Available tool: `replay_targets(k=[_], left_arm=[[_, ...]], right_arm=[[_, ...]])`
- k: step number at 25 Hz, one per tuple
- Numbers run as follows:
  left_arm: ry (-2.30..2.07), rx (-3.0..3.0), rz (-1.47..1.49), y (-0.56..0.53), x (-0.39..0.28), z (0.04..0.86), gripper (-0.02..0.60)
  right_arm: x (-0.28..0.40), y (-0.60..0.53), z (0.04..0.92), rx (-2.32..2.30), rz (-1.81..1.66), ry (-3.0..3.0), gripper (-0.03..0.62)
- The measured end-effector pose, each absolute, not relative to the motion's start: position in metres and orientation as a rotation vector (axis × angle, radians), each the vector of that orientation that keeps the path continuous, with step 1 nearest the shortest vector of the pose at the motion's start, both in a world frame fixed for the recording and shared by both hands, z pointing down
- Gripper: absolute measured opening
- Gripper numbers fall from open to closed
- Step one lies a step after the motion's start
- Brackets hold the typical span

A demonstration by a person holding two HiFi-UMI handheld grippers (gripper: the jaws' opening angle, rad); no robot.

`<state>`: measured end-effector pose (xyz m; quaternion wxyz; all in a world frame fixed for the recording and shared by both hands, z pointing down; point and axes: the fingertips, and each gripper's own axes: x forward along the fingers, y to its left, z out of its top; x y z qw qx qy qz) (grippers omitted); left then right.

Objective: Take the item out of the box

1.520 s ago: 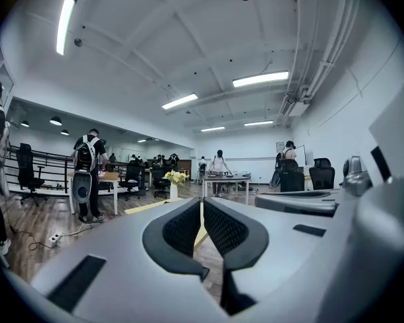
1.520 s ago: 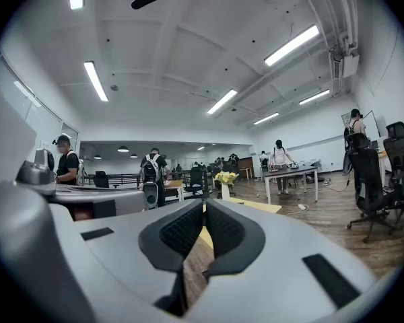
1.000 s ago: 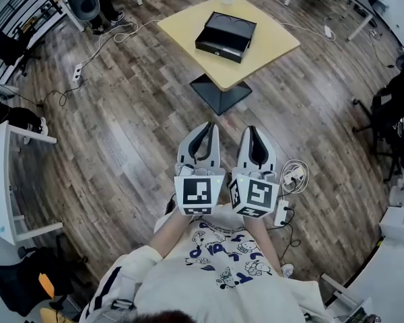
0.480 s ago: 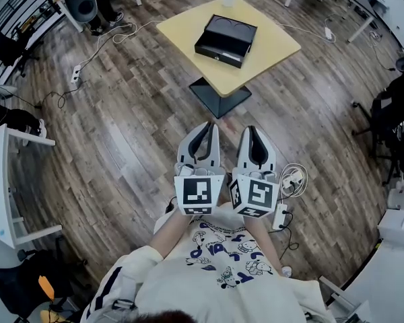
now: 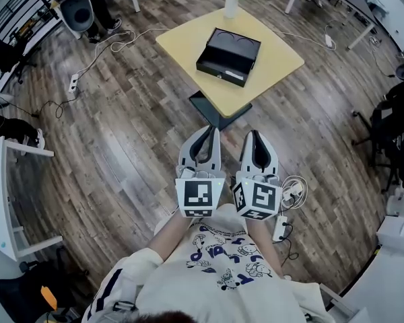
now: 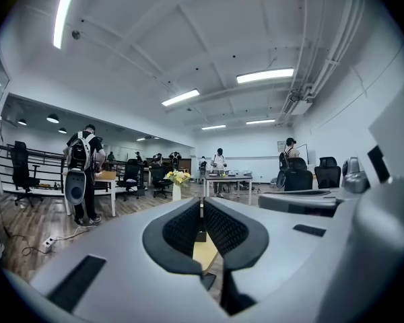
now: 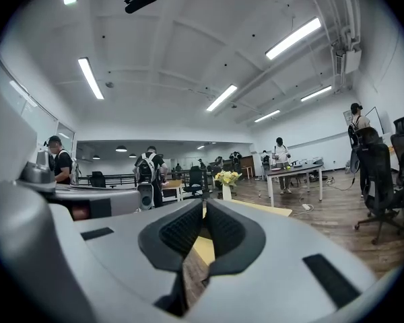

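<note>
Head view: the black rectangular box [image 5: 229, 57] lies on the square yellow desk [image 5: 273, 54], well ahead; left gripper [image 5: 210, 130] and right gripper [image 5: 254, 134] hang empty, jaws closed tight. The person should probably step close first; the jaws need parting only above the box.

Ahead of you, in the upper middle of the head view, the black box [image 5: 212, 66] lies open and flat on the yellow surface [image 5: 273, 59], turned at an angle. Two dark round outlines show inside; you cannot tell what they are.
</note>
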<state>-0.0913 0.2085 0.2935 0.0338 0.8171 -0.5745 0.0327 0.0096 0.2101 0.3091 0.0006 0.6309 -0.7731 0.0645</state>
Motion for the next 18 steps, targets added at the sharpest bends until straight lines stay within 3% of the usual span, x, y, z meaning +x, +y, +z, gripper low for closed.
replay_targets(k=[18], left_arm=[[-1.677, 2.518, 0.19, 0.138, -0.098, 0.322, 0.026]], right_arm=[[0.006, 0.148, 0.336, 2.002, 0.291, -2.342, 0.037]])
